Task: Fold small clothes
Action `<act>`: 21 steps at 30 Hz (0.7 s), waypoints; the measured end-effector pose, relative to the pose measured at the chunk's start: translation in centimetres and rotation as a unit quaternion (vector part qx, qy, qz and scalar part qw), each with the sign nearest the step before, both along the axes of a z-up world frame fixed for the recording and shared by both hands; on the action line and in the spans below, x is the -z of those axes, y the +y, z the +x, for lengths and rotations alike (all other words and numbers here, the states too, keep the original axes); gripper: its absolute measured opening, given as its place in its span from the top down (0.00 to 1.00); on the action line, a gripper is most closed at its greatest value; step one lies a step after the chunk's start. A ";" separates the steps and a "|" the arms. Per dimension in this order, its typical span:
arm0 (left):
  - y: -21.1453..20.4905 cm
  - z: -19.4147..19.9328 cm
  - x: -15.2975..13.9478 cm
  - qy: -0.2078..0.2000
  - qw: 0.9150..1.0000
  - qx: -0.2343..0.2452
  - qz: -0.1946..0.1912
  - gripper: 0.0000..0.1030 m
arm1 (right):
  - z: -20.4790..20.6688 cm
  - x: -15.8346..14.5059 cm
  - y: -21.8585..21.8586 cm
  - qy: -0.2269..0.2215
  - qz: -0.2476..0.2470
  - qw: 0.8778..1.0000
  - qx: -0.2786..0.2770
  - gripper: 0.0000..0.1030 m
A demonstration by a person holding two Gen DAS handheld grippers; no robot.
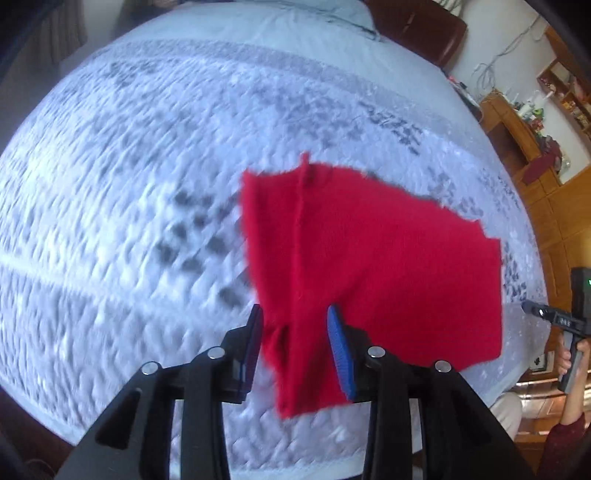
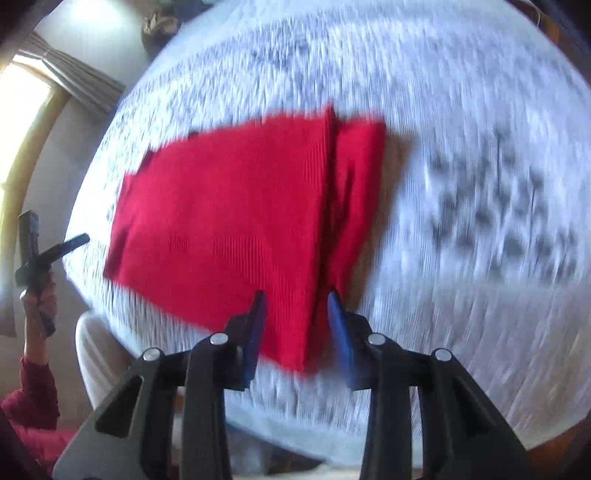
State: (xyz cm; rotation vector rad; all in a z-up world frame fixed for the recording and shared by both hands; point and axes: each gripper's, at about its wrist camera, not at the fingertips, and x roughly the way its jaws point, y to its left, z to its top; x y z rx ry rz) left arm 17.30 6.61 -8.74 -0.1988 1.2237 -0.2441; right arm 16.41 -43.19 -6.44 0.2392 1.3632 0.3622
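A small red knit garment (image 1: 388, 266) lies on the white patterned bedspread (image 1: 129, 184). In the left wrist view my left gripper (image 1: 295, 317) stands open over its near left part, the cloth bunched between the blue pads (image 1: 338, 343) without being pinched. In the right wrist view the same garment (image 2: 229, 221) lies flat with a folded strip along its right side, and my right gripper (image 2: 297, 306) is open above its near edge. The right gripper also shows at the far right of the left wrist view (image 1: 532, 306); the left gripper shows at the left of the right wrist view (image 2: 83, 240).
The bedspread (image 2: 480, 110) covers a bed. A brown headboard or chair (image 1: 417, 26) is at the top, wooden shelves (image 1: 517, 122) with small items at the right. A curtained window (image 2: 37, 92) is at the left. A white stool (image 2: 99, 358) stands near the bed edge.
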 end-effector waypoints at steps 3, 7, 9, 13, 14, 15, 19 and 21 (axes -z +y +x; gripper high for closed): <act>-3.2 4.0 0.4 0.000 1.000 0.022 0.018 0.58 | 5.6 1.2 1.2 -0.002 -0.017 1.000 0.009 0.64; -5.1 9.4 3.7 0.019 0.997 0.009 0.076 0.58 | 10.7 4.9 0.4 0.032 -0.034 0.998 0.038 0.61; -4.8 11.5 5.7 0.038 0.997 0.001 0.069 0.59 | 12.0 6.5 -0.3 0.047 -0.018 0.998 0.049 0.60; -4.7 14.1 7.7 0.042 0.998 0.003 0.046 0.60 | 14.4 8.5 0.0 0.057 0.003 0.997 0.056 0.62; -4.9 14.6 7.9 0.038 0.998 0.008 0.045 0.64 | 14.7 8.5 0.2 0.057 0.008 0.997 0.052 0.79; -5.1 14.9 8.1 0.039 0.998 0.013 0.041 0.84 | 15.0 8.7 0.4 0.060 0.016 0.997 0.044 0.96; -4.7 15.4 8.6 0.054 0.998 0.014 0.023 0.96 | 14.8 6.9 -0.2 0.027 0.033 0.998 0.038 0.97; -4.1 15.4 8.4 0.038 0.999 -0.002 0.030 0.96 | 14.7 6.5 -1.1 0.017 0.042 0.998 0.050 0.97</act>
